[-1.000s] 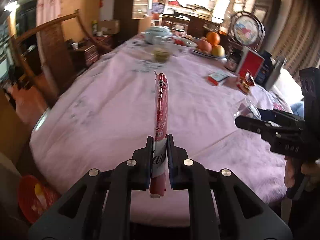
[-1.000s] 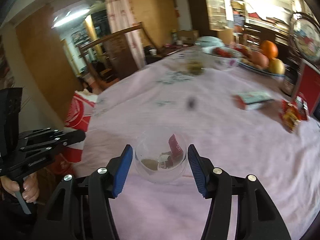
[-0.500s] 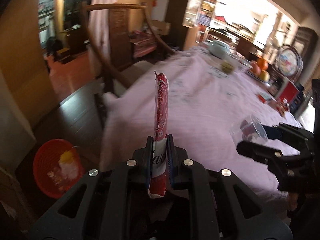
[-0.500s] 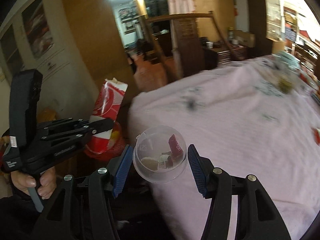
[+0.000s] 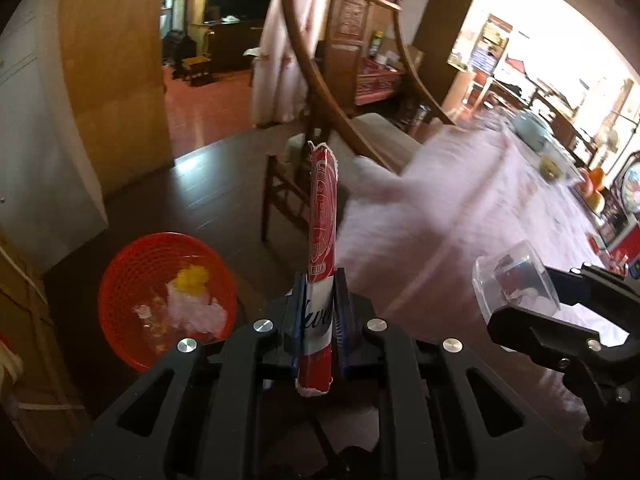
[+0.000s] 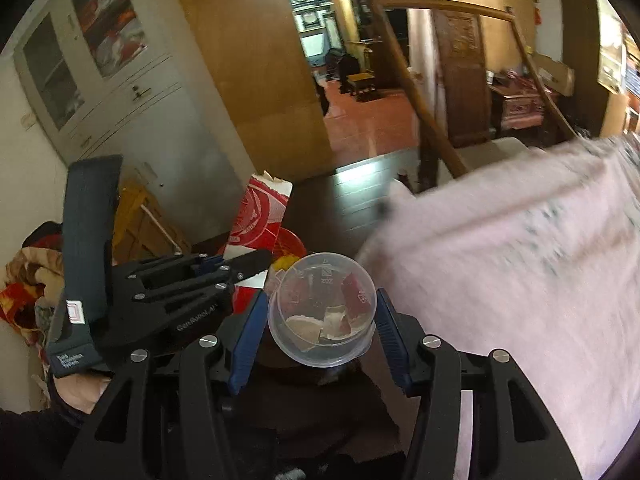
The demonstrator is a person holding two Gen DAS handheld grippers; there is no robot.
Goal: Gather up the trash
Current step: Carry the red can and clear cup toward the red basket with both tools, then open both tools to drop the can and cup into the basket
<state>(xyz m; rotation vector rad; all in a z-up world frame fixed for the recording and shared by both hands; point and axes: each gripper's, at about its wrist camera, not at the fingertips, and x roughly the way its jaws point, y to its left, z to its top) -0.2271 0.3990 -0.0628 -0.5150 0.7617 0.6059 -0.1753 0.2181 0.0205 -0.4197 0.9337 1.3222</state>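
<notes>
My left gripper is shut on a flattened red and white wrapper, held edge-up. The wrapper and left gripper also show in the right wrist view. My right gripper is shut on a clear plastic cup with scraps inside; the cup also shows in the left wrist view. A red mesh trash basket with yellow and white trash stands on the dark floor, below and left of the left gripper. It shows partly behind the cup in the right wrist view.
The table with a pink cloth lies to the right. A wooden chair stands at its corner. A white cabinet and wooden boards are on the left. Bowls and fruit sit far down the table.
Both grippers have swung left, away from the table toward the floor. The red basket is now nearer and larger in the left wrist view. Both still hold their items.
</notes>
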